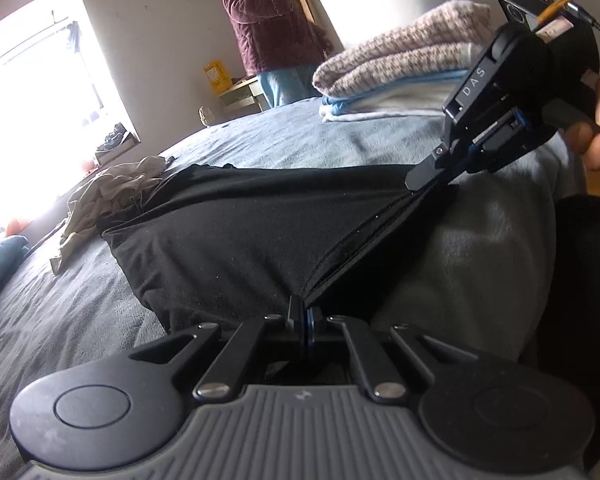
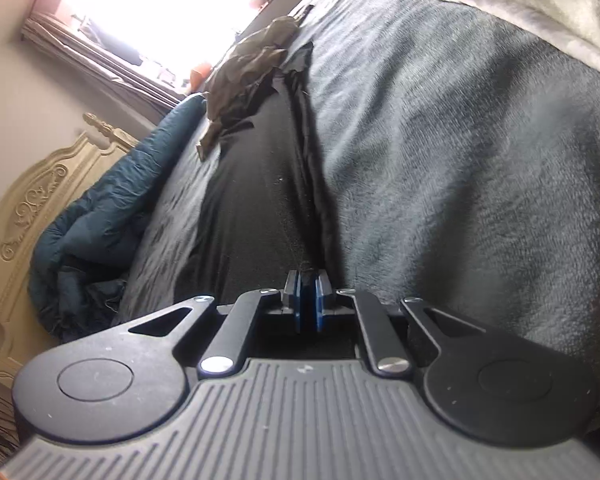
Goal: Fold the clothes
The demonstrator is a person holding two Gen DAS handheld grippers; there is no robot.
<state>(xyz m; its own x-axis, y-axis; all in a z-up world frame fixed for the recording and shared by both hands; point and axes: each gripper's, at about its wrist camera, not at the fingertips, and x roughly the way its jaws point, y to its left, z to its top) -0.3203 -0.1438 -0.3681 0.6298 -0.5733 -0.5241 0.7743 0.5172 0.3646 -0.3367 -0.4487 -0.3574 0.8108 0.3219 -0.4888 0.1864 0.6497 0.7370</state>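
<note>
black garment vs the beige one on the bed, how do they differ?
The black garment is spread fairly flat; the beige garment lies crumpled in a heap. The black one is pinched at its edge by the left hand-held gripper and right hand-held gripper; the beige lies untouched. Both rest on the grey bedspread.

One black garment [image 1: 240, 232]; one crumpled beige garment [image 1: 108, 196]; one folded stack [image 1: 400, 72]; two grippers.

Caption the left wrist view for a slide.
Both grippers, left and right, pinch a black fabric garment over a grey blanket.
</note>
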